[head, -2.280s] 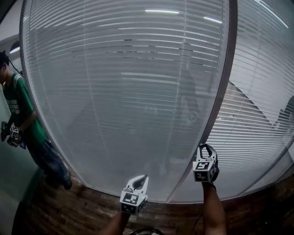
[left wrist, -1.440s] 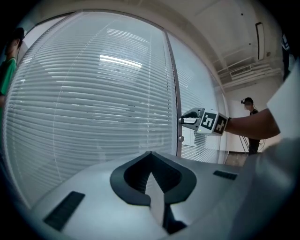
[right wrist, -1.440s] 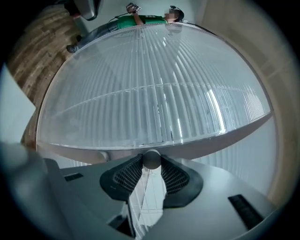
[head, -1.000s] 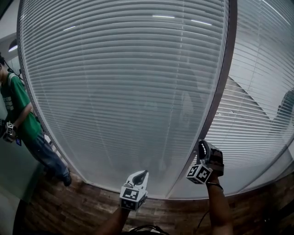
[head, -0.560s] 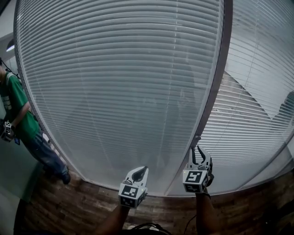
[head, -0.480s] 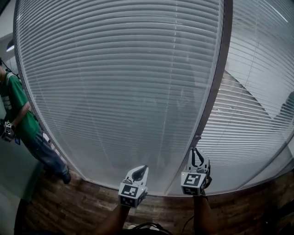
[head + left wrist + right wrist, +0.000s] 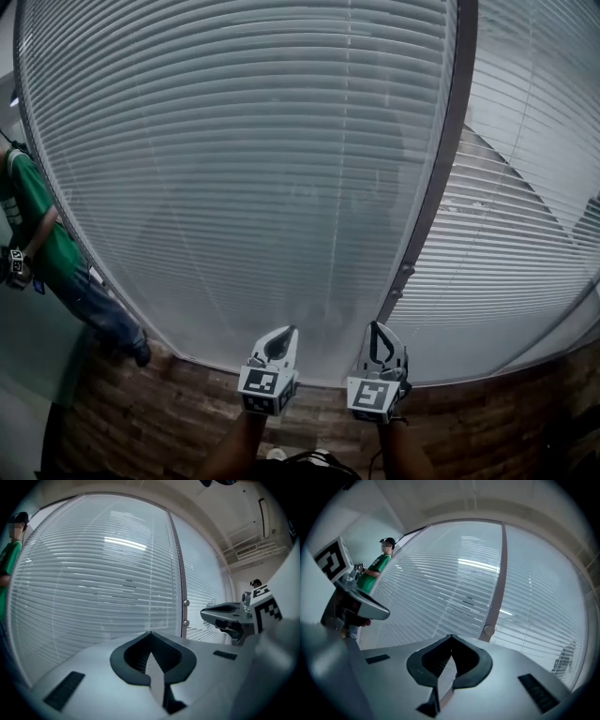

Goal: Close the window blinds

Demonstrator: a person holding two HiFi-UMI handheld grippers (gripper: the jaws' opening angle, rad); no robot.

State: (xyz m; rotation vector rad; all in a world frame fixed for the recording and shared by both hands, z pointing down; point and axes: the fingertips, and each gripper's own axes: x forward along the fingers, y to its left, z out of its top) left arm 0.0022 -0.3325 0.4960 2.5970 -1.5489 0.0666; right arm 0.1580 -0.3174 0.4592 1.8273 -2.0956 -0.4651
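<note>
The window blinds (image 7: 234,169) hang lowered, directly ahead. The left gripper (image 7: 289,330) has its fingers clenched, empty. The right gripper (image 7: 375,326), having left the window post (image 7: 441,178), has just clenched its fingers on nothing.

Readable text: none is showing in any view.
Left gripper (image 7: 292,329): its cube, at 6 o'clock in the head view, is showing only black-and-white square markers (image 7: 262,382), not letters or digits.
Right gripper (image 7: 374,325): its cube, also near 6 o'clock, is showing the same kind of pattern.
</note>
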